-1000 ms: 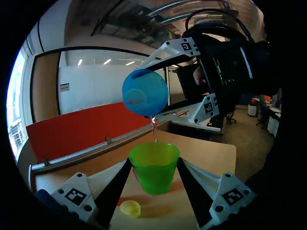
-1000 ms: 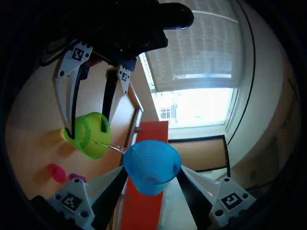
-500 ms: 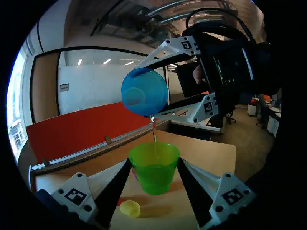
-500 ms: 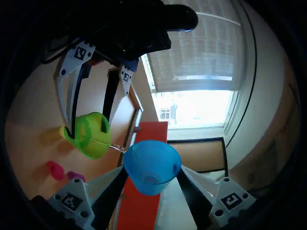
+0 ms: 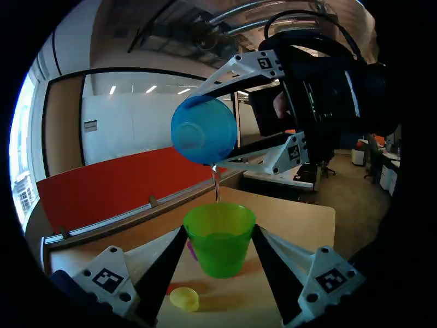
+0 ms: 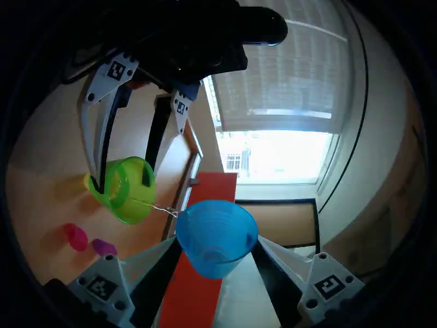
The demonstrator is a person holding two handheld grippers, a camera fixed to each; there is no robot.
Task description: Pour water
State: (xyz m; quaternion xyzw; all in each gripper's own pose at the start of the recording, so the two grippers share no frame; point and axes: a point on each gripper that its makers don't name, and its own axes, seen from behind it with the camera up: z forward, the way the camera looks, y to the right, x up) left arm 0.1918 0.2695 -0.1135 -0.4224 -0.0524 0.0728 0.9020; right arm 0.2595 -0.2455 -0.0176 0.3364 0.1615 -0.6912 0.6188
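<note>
Water (image 5: 216,188) threads from the tipped blue cup (image 5: 203,130), clamped by the right gripper (image 6: 217,239), into the green cup (image 5: 219,240), which the left gripper (image 5: 219,229) fingers pinch upright below to catch it.

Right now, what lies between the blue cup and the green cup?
A thin water stream, falling from blue cup into green cup, in the left gripper view.

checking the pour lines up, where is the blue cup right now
In the left gripper view the blue cup is tipped in the right hand-held gripper, above the green cup, with water trickling into it.
</note>
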